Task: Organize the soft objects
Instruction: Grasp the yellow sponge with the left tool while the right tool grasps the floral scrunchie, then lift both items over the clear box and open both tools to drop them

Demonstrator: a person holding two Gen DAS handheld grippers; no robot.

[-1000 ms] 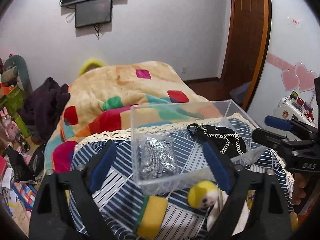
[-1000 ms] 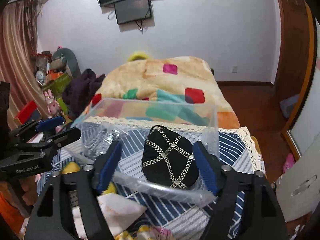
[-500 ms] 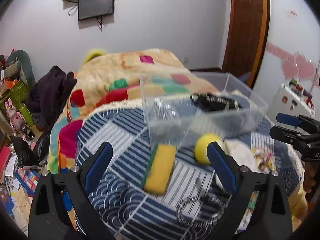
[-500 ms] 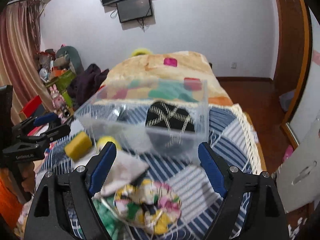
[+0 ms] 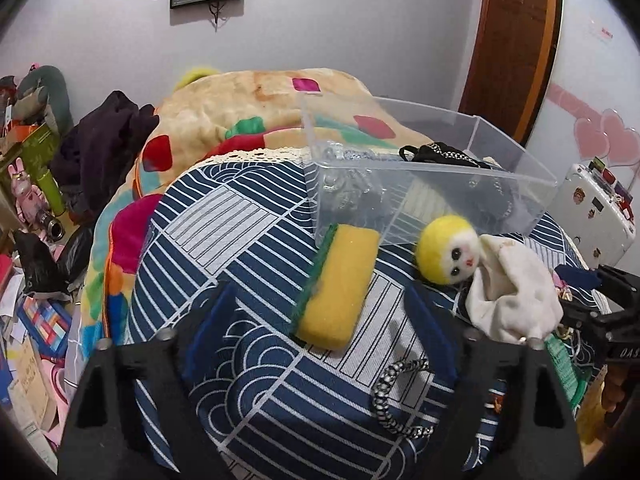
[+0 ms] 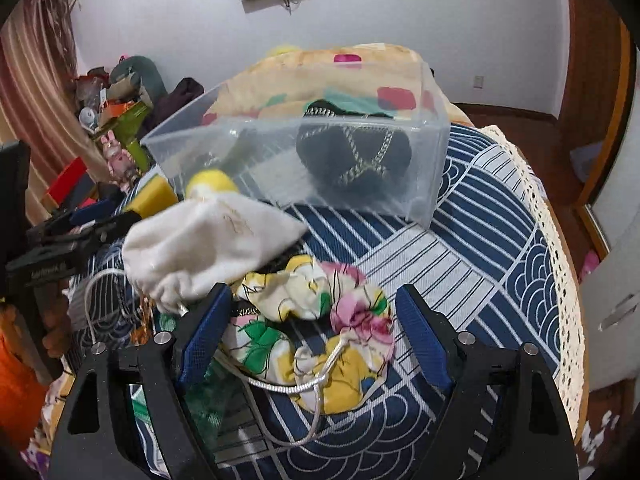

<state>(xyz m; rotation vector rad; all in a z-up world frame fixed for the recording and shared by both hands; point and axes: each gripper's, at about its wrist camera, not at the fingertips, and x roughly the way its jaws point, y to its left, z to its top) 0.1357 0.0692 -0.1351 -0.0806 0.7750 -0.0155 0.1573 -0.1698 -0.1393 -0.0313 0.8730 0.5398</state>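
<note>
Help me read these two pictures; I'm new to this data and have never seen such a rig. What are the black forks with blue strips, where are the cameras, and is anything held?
No robot here: a person carries one hand-held gripper in each hand, each with a fisheye camera looking along its two blue-padded fingers. One picture is from the left hand-held gripper, whose jaws are closing around a yellow sponge with a green edge; they do not touch it yet. The other is from the right hand-held gripper, closing around a floral drawstring pouch; also not gripped. Both lie on a blue-and-white patterned cloth, near a clear plastic box.
</note>
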